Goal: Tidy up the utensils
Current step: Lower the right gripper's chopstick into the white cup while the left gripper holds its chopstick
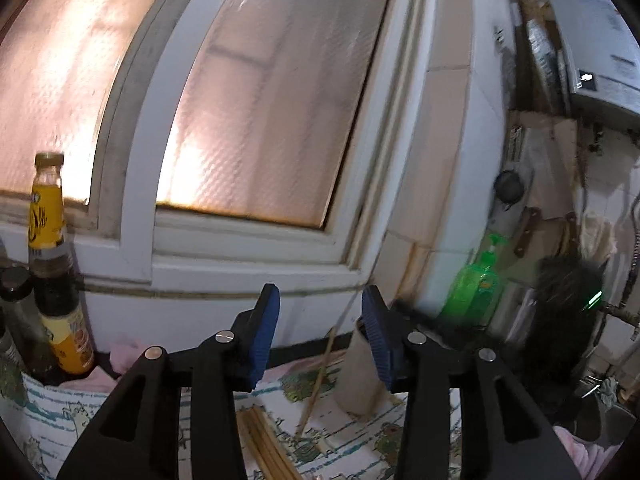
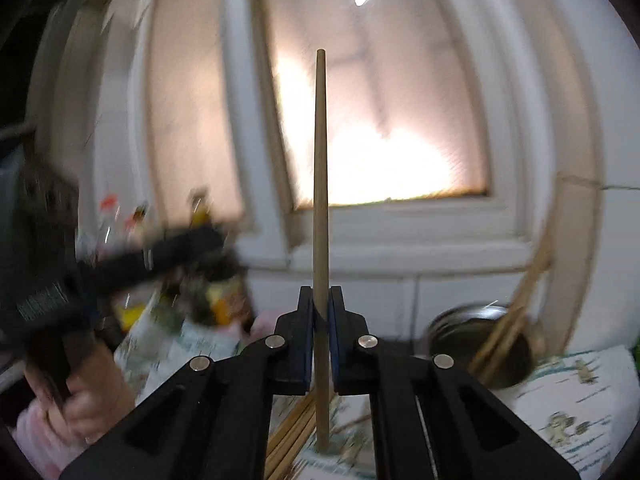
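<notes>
Right gripper [image 2: 320, 320] pinching upright chopstick [image 2: 320, 168] (lower end hidden), left gripper [image 1: 320, 320] spread, bottles [image 2: 160, 216] blurred

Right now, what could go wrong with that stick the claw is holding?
The right claw pinches one chopstick low down, so the long free end could tip or slip out. Swinging it could knock the metal cup that holds other chopsticks. The picture is blurry from quick motion, which makes a bump likelier.
</notes>
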Demonstrator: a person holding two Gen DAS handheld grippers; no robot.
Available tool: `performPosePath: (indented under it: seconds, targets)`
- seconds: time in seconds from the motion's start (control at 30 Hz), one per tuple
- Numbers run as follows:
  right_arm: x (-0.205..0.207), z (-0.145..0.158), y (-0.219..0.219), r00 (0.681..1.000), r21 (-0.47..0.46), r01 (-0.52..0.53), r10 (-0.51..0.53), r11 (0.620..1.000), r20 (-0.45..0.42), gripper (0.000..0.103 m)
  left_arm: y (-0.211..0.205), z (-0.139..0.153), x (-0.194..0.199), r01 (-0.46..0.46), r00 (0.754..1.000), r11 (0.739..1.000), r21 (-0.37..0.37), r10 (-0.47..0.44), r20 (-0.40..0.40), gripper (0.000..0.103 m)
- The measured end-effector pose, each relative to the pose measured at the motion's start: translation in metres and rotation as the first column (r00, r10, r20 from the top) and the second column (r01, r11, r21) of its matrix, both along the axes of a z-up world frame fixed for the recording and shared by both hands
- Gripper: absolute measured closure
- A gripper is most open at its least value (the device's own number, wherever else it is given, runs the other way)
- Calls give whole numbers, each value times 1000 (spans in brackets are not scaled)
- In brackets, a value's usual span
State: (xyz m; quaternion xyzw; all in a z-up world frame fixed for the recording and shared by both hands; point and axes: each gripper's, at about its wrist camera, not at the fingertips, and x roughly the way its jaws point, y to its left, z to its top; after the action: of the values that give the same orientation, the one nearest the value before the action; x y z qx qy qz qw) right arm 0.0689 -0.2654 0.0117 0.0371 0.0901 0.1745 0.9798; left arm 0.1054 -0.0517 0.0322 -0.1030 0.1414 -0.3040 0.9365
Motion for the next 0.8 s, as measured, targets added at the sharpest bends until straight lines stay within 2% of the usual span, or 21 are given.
performPosePath:
  seconds: [0.07, 0.17, 0.23, 0.33, 0.4, 0.47, 0.53, 0.63, 0.73, 0.77, 0.8]
  targets:
    - [-10, 11, -17, 996, 60, 62, -65, 996, 65, 95, -8, -8, 11, -14, 999, 999, 48, 16, -49, 61]
    - [-30, 24, -40, 970, 142, 146, -169, 979, 173, 95, -26, -23, 27, 23, 992, 992, 127, -8, -123, 60]
    - [-38, 29, -44, 938, 124, 238, -261, 963, 227, 95, -42, -35, 35, 75, 986, 983, 166, -49, -160, 56]
    - [-35, 30, -44, 916, 82, 314, -325, 946, 236, 95, -72, -55, 44, 80, 982, 950, 303, -22, -189, 56]
    - [-28, 28, -44, 922, 65, 321, -328, 945, 209, 95, -89, -73, 52, 90, 974, 913, 397, 2, -226, 56]
    - [-21, 27, -45, 925, 61, 328, -333, 943, 182, 95, -99, -90, 58, 136, 959, 884, 447, -5, -283, 57]
    - [-8, 24, -46, 934, 40, 332, -335, 942, 125, 95, -104, -104, 62, 206, 938, 873, 443, -47, -344, 58]
    - [20, 15, -58, 948, 30, 317, -317, 948, -21, 95, -107, -113, 66, 247, 914, 869, 428, -64, -400, 61]
    - [37, 5, -70, 957, 68, 266, -255, 962, -137, 95, -115, -121, 65, 264, 911, 849, 457, -64, -407, 86]
    - [40, 5, -72, 961, 72, 241, -228, 968, -157, 95, -118, -124, 64, 271, 912, 838, 473, -66, -405, 99]
    - [41, 1, -72, 962, 71, 231, -217, 970, -165, 95, -121, -126, 63, 265, 916, 830, 491, -58, -398, 99]
